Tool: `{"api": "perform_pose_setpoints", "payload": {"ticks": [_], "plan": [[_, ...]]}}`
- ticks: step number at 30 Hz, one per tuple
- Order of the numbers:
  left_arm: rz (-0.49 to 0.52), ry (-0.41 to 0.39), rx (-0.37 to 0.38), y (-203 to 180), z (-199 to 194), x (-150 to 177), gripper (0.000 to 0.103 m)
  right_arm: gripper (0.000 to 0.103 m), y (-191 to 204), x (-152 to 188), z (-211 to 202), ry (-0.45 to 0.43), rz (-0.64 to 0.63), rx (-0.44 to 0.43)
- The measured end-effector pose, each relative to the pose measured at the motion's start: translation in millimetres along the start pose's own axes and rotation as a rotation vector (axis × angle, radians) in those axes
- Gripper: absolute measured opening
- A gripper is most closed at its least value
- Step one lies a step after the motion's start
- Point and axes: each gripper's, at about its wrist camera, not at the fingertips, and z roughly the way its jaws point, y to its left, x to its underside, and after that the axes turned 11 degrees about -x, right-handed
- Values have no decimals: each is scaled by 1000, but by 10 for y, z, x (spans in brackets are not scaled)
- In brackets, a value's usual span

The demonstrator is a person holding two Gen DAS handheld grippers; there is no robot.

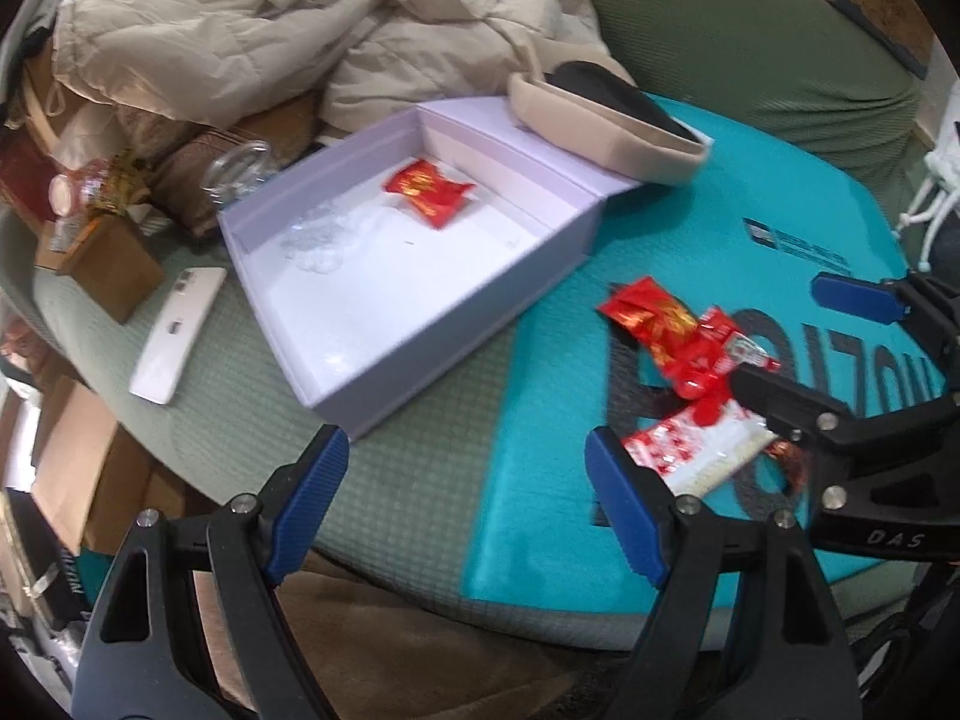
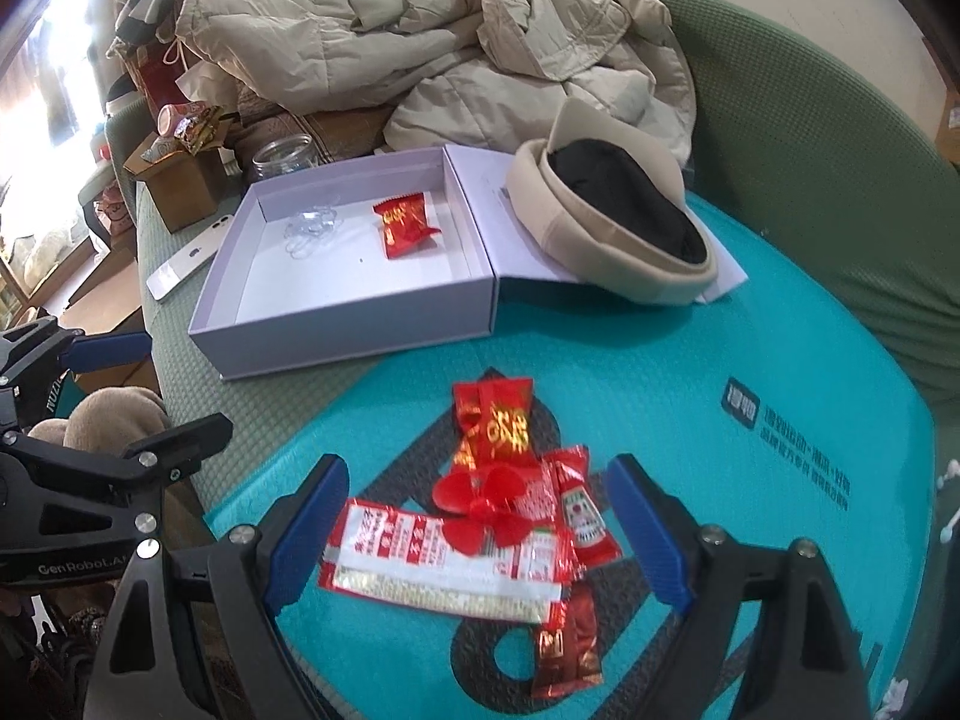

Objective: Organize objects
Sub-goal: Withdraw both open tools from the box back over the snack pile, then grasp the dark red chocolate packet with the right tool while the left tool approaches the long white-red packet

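A white box (image 2: pixel 336 324) lies open on a green sofa cushion (image 1: pixel 414 480), its lid flap folded out to the right and pinned under a beige hat (image 2: pixel 606 240) with a dark lining. Inside the box rest one red candy packet (image 2: pixel 403 228) and some clear plastic bits (image 2: pixel 309 231). On the teal bag (image 2: pixel 750 348) in front of the box sits a loose heap of red sachets (image 2: pixel 510 510): a gold-printed candy wrapper, ketchup packets, a long red-and-white sachet and a small red flower shape on top. The right tongs (image 2: pixel 480 534) hang just above this heap, their blue pads set wide to either side of it and gripping nothing. The left tongs (image 1: pixel 468 504) are also spread wide and empty, poised over the cushion's front edge between the box and the heap. A white phone (image 1: pixel 174 336) lies face down left of the box, beside a brown carton (image 1: pixel 111 267), and a cream padded jacket (image 2: pixel 420 42) is piled behind.
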Motion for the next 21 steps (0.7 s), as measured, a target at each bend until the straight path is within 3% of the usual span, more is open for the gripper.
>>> {"api": "perform_pose_setpoints", "payload": {"ticks": [11, 21], "plan": [[65, 30, 41, -338, 103, 69, 81, 88, -216, 290, 1, 43, 69, 11], [146, 102, 72, -682, 333, 146, 81, 88, -485, 566, 98, 90, 150, -18]]}}
